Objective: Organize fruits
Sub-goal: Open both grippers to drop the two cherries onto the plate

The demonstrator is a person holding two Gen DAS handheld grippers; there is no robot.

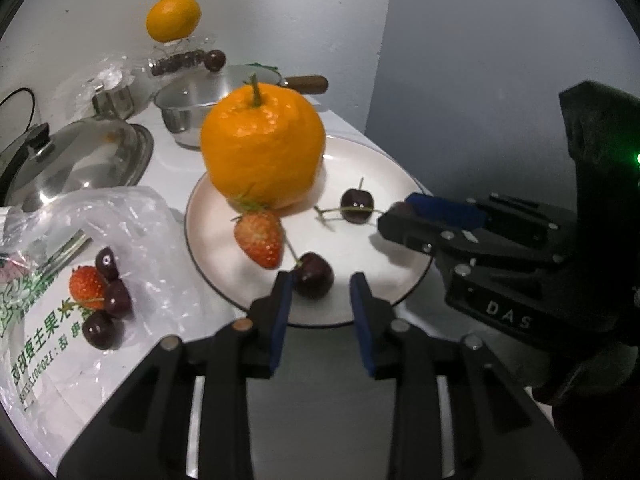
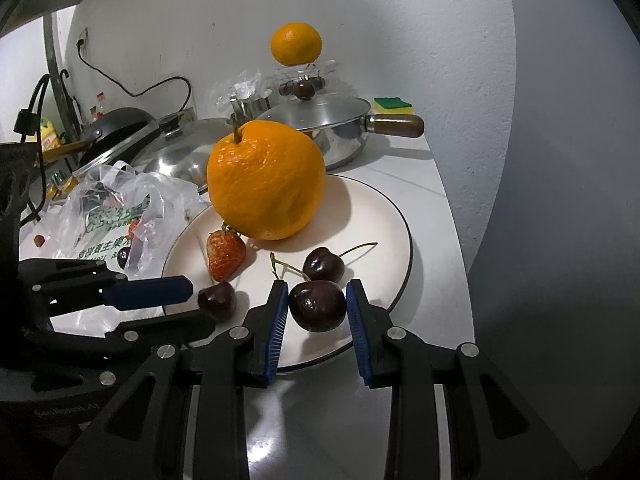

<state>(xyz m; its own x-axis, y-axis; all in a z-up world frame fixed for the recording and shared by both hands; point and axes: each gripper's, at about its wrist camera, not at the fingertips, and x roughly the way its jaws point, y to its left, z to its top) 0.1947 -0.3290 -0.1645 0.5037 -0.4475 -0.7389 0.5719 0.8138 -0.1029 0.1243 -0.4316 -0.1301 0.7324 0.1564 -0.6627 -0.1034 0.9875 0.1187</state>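
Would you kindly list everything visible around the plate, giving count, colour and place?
round white plate: one, dark-rimmed, on the counter
large stemmed orange: one, orange, back of plate
plate strawberry: one, red, before the orange
plate cherries: three, dark red, front of plate
printed plastic bag: one, clear with green print, left of plate
bag strawberry: one, red, on bag
bag cherries: three, dark red, on bag
small orange: one, orange, on clear stand by wall
lidded steel saucepan: one, silver, behind plate
left gripper: black, blue pads, open around a cherry
right gripper: same, flanking a cherry, grip unclear
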